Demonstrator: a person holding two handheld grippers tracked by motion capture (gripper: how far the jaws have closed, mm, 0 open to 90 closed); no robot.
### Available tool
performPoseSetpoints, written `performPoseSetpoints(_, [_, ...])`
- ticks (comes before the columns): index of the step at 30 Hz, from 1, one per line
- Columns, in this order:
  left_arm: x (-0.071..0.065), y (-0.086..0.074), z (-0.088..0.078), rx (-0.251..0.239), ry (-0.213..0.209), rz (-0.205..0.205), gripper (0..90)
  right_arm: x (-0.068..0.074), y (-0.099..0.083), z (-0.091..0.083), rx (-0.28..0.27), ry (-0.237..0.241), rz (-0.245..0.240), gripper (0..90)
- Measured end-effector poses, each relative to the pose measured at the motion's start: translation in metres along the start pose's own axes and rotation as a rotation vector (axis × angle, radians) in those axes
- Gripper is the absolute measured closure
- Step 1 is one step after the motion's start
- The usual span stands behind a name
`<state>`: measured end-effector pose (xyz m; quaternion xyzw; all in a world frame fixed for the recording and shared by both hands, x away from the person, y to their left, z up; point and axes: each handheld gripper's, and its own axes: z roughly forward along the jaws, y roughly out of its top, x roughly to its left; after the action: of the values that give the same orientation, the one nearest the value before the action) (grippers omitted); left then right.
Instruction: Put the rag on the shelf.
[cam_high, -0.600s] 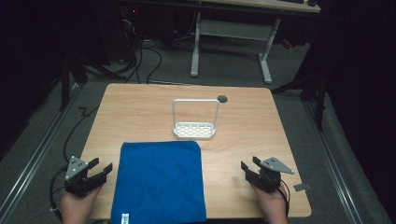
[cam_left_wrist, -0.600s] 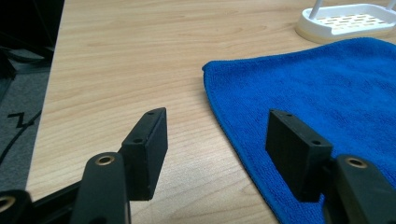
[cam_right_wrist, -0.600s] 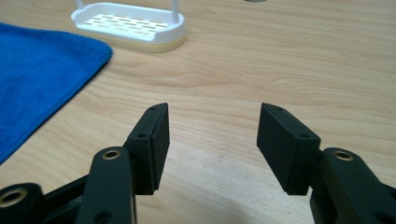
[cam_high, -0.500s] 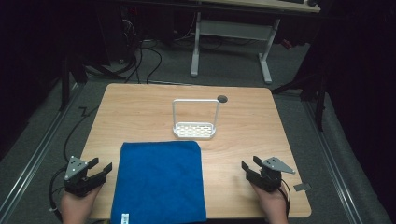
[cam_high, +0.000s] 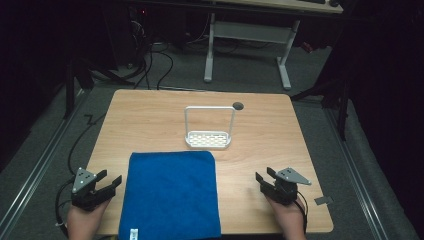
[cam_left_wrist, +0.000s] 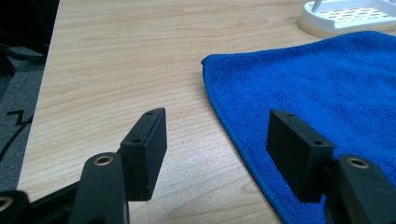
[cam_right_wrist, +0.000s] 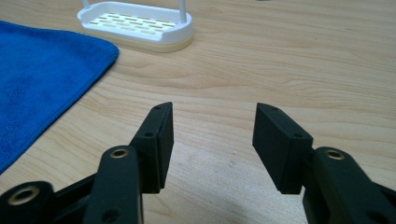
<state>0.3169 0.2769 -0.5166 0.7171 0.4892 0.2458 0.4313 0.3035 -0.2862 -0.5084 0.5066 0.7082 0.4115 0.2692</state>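
- Hovering with both sets of jaws wide and empty — left gripper (cam_high: 109, 183), right gripper (cam_high: 265, 178).
- Blue microfibre cloth (cam_high: 171, 192) between them lies flat, untouched — all the handling remains, I judge.

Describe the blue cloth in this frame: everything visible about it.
The blue cloth is a plush, microfibre-looking towel lying flat and spread out as a rough rectangle on the near half of the wooden table. A small white tag shows at its near edge. Its far edge lies just short of the white rack; whether they touch is unclear. It lies between the left gripper and the right gripper, both open, neither gripping it.
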Motion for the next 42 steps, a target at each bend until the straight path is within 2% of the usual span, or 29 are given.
performPoseSetpoints(6, [-0.001,0.001,0.000,-0.001,0.001,-0.006,39.9,0.000,0.001,-0.002,0.009,0.007,0.015,54.8])
performPoseSetpoints(13, [-0.004,0.005,0.007,0.006,0.003,-0.014,41.0,0.003,0.003,0.000,0.017,0.016,0.004,57.6])
performPoseSetpoints(15, [-0.004,0.009,0.011,0.011,0.000,-0.016,41.2,0.004,0.003,0.000,0.020,0.020,0.001,58.3])
performPoseSetpoints(20, [-0.005,0.021,0.028,0.039,-0.001,0.011,43.6,0.004,0.003,0.001,0.030,0.032,-0.007,59.3])
performPoseSetpoints(23, [-0.003,0.023,0.034,0.032,-0.006,-0.005,44.6,0.005,0.003,0.002,0.033,0.039,-0.007,60.3])
performPoseSetpoints(24, [-0.001,0.025,0.041,0.043,-0.003,-0.004,44.6,0.006,0.003,0.003,0.034,0.045,-0.018,60.6])
performPoseSetpoints(33, [-0.002,0.041,0.059,0.033,0.016,-0.001,45.4,0.018,0.010,0.014,0.051,0.088,-0.036,61.9])
performPoseSetpoints(35, [-0.002,0.043,0.063,0.021,0.011,-0.009,46.9,0.023,0.013,0.018,0.051,0.103,-0.034,63.2])
performPoseSetpoints(36, [0.000,0.042,0.066,0.005,0.023,-0.018,48.0,0.024,0.013,0.019,0.053,0.107,-0.039,63.6])
performPoseSetpoints(38, [0.005,0.042,0.069,-0.004,0.001,-0.058,51.8,0.028,0.015,0.021,0.063,0.110,-0.047,64.5])
performPoseSetpoints(40, [0.007,0.042,0.070,-0.010,-0.011,-0.072,53.2,0.031,0.018,0.023,0.067,0.113,-0.055,64.6])
performPoseSetpoints(42, [0.007,0.042,0.071,-0.004,-0.002,-0.068,53.9,0.033,0.019,0.024,0.074,0.112,-0.056,64.2])
